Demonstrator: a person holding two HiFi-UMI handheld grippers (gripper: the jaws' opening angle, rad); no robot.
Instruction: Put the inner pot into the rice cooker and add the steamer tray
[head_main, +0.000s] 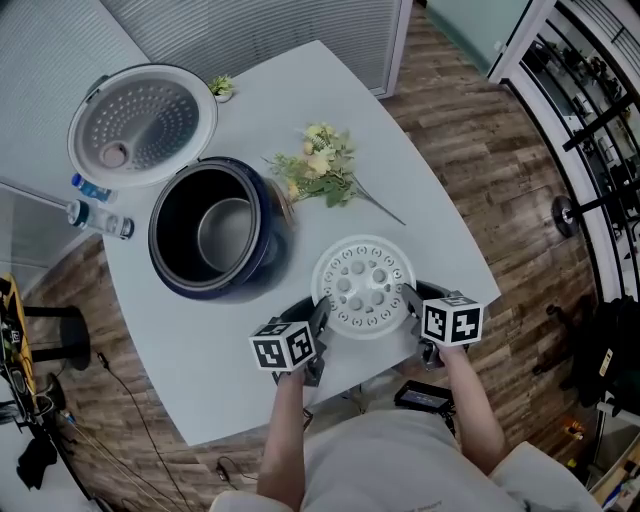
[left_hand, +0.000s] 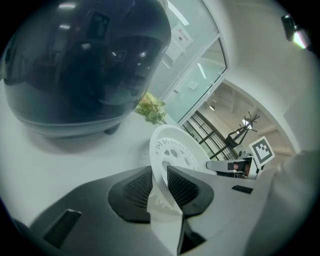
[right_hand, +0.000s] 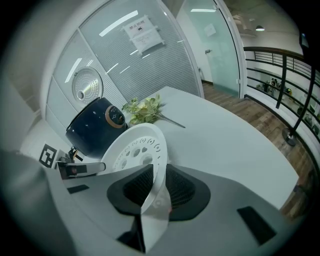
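The white perforated steamer tray (head_main: 362, 285) is held above the table's near edge, tilted in both gripper views. My left gripper (head_main: 318, 320) is shut on its left rim, and my right gripper (head_main: 410, 302) is shut on its right rim. In the left gripper view the tray (left_hand: 172, 150) stands edge-on between the pads of the left gripper (left_hand: 159, 186). The right gripper (right_hand: 158, 186) pinches the tray (right_hand: 134, 147) in the same way. Up and to the left, the dark blue rice cooker (head_main: 262, 262) stands with its lid (head_main: 140, 125) open and the metal inner pot (head_main: 225, 235) inside it.
A bunch of pale flowers (head_main: 322, 165) lies on the white table (head_main: 420, 215) beyond the tray. Bottles (head_main: 100, 215) stand left of the cooker and a small plant (head_main: 222, 87) sits by the lid. The table's edge is right under my hands.
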